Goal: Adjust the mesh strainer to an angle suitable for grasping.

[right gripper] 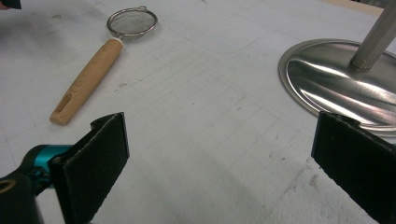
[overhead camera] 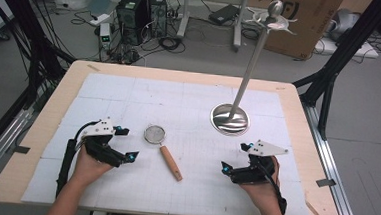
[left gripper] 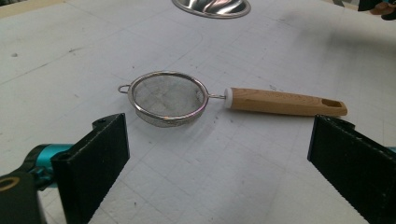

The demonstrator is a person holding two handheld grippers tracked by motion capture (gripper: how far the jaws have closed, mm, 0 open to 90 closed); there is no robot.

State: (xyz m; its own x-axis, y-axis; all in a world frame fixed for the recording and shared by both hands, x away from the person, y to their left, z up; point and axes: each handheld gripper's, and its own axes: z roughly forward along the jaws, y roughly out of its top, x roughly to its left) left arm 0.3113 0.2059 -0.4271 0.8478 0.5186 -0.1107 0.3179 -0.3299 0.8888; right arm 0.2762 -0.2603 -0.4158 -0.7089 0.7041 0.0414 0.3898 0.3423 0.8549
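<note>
A small mesh strainer (overhead camera: 155,134) with a wooden handle (overhead camera: 171,163) lies on the white mat, between my two grippers. My left gripper (overhead camera: 127,143) rests at the left, open and empty, its jaws pointing toward the strainer (left gripper: 167,97). My right gripper (overhead camera: 235,157) rests at the right, open and empty. From the right gripper view the strainer (right gripper: 132,22) lies far off to the upper left, handle (right gripper: 87,79) toward me. A tall metal stand with a round base (overhead camera: 230,118) rises behind the right gripper; its base (right gripper: 336,79) is just ahead on the right.
The white gridded mat (overhead camera: 129,93) covers a wooden table (overhead camera: 59,87). The stand's pole (overhead camera: 250,66) leans up to hooks at its top (overhead camera: 274,17). Computer cases (overhead camera: 140,12), cables and a cardboard box (overhead camera: 309,19) sit on the floor beyond the table.
</note>
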